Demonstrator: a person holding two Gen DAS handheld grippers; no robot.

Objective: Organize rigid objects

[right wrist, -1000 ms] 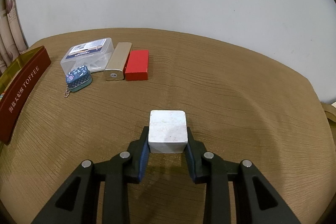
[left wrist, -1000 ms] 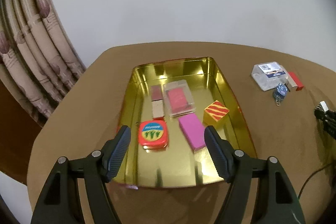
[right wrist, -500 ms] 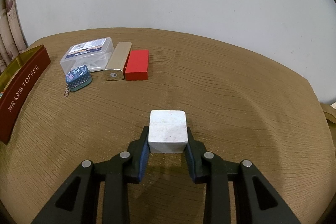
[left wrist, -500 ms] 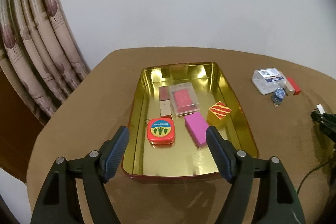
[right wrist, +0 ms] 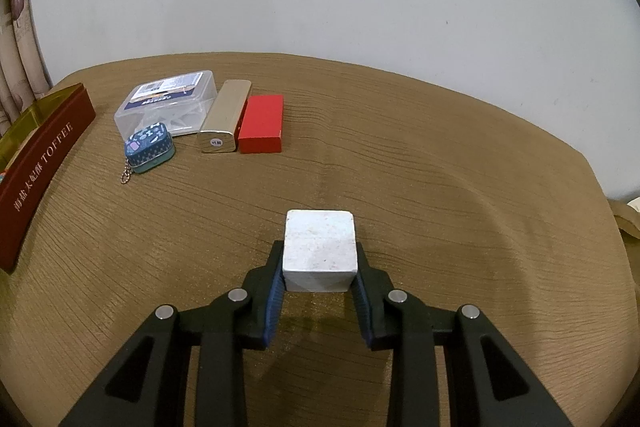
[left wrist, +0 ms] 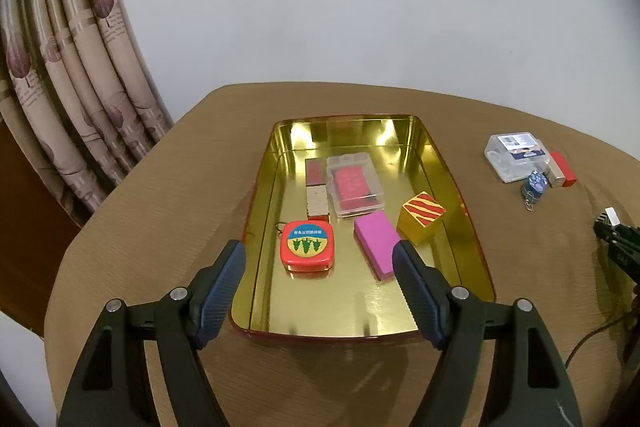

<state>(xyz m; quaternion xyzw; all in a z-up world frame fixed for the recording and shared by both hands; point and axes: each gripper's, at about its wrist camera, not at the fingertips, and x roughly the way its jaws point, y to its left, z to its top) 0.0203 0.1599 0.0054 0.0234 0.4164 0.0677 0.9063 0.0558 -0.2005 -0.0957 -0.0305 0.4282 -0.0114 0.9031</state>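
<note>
**White cube pinched in the right tongs, left tongs spread over the tin**

The right gripper (right wrist: pixel 319 267) pinches a white cube (right wrist: pixel 319 251) between both pads, over the brown tablecloth (right wrist: pixel 440 167). Ahead and to its left lie a clear plastic box (right wrist: pixel 168 103), a silver bar (right wrist: pixel 225 121), a red block (right wrist: pixel 262 124) and a small blue keychain tin (right wrist: pixel 150 147), close together; nothing stands between them and the cube. Further left is the tin's red wall.

The left gripper (left wrist: pixel 318 285) is spread wide and holds nothing, above the near end of the gold tin (left wrist: pixel 472 235). Ahead between its fingers lie a round-cornered red tin (left wrist: pixel 307 245) and a pink block (left wrist: pixel 378 245); beyond, a striped gold cube (left wrist: pixel 421 223) and a clear case (left wrist: pixel 355 185).
</note>
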